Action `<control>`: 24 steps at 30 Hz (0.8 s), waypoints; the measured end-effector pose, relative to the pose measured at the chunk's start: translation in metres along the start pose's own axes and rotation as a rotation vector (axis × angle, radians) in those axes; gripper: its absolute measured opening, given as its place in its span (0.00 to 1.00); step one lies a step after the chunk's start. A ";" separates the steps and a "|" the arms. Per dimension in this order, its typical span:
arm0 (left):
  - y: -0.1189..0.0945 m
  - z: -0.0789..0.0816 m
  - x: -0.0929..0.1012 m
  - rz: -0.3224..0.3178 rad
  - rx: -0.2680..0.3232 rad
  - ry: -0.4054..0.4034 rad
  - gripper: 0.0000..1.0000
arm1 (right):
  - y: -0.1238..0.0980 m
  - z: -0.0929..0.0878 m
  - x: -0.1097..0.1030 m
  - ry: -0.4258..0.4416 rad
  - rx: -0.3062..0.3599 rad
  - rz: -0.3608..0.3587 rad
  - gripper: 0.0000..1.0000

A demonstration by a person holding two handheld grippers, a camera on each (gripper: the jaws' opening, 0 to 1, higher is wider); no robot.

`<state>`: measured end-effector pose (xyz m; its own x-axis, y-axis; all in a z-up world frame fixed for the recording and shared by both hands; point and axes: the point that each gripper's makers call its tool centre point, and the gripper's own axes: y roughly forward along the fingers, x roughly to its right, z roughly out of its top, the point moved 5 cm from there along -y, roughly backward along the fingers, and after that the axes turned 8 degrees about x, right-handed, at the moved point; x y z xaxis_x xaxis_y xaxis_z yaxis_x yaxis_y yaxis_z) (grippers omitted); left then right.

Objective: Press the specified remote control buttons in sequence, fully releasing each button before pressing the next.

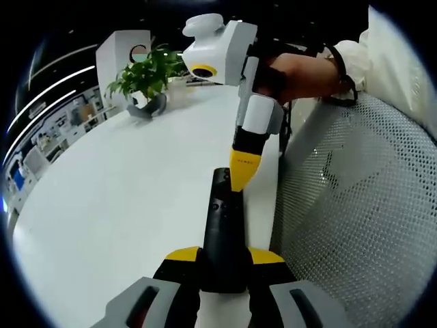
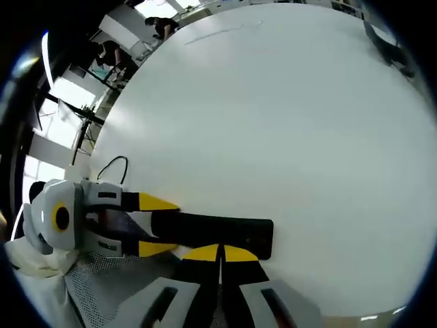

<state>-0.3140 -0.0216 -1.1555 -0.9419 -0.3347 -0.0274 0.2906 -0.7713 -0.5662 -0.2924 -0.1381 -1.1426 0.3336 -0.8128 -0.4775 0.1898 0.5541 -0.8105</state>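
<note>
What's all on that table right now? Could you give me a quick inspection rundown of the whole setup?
Surface: white table, mostly bare.
Job's things: black remote control lying lengthwise, one end clamped by the left gripper.
Clutter: potted plant at the far end.
Grippers: left gripper shut on the remote; right gripper, closed to a yellow point, tip on the remote's upper part near its buttons.
Cables: a thin dark loop on the table near the left gripper.
Surroundings: perforated mesh chair beside the table; office area with ceiling lights beyond.
</note>
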 end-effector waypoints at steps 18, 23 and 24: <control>0.001 -0.001 0.000 -0.001 0.000 -0.009 0.25 | 0.003 0.007 -0.007 -0.122 0.040 -0.034 0.00; 0.000 -0.001 -0.001 0.000 -0.001 -0.013 0.25 | 0.004 0.007 -0.007 -0.153 0.037 -0.051 0.00; 0.000 -0.001 -0.001 0.001 -0.002 -0.016 0.25 | 0.004 0.007 -0.007 -0.164 0.037 -0.056 0.00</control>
<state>-0.3135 -0.0213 -1.1563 -0.9389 -0.3440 -0.0147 0.2909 -0.7698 -0.5681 -0.2877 -0.1287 -1.1396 0.4670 -0.8041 -0.3679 0.2453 0.5176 -0.8197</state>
